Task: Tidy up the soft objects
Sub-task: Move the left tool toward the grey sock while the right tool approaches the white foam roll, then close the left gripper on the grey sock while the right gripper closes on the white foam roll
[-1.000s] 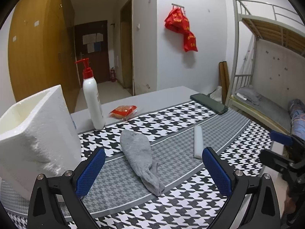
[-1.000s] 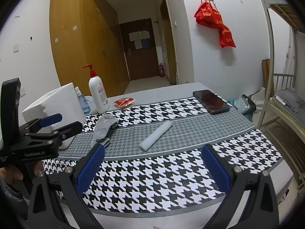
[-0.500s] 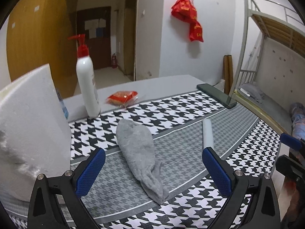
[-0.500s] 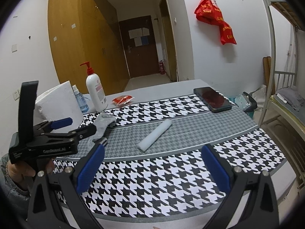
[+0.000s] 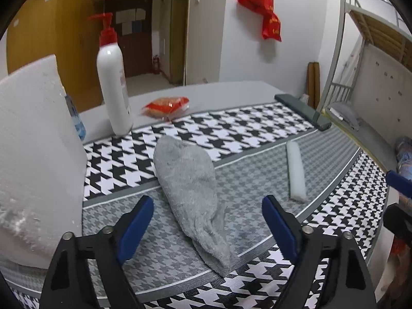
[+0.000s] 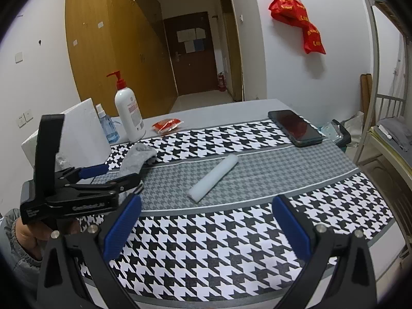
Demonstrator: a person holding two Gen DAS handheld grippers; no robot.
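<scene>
So on the far left there's a big white styrofoam box sitting on the houndstooth tablecloth. My guess is that's where the soft stuff ends up, since it's the only container around. Tucked behind it is a small clear blue spray bottle, then a tall white pump bottle with a red top and a red snack packet, all pushed to the far edge, out of the way.

Just right of the box, the crumpled grey sock lies lengthwise on the grey strip of the cloth, its near end pointing at the person. The left gripper is tilted down right over that near end, blue pads either side. The jaws have just been closing in a bit, but they're spread apart for now: sock between them, not pinched yet as far as I can tell. Looks like a lined-up grab on the thin end, which should bunch up easily.

Further right, a white foam roll lies at an angle on the same strip, untouched, probably next. The right gripper hangs over the near part of the cloth, jaws wide, nothing in them, seems to be waiting its turn. At the far right, a dark phone is parked well clear.
</scene>
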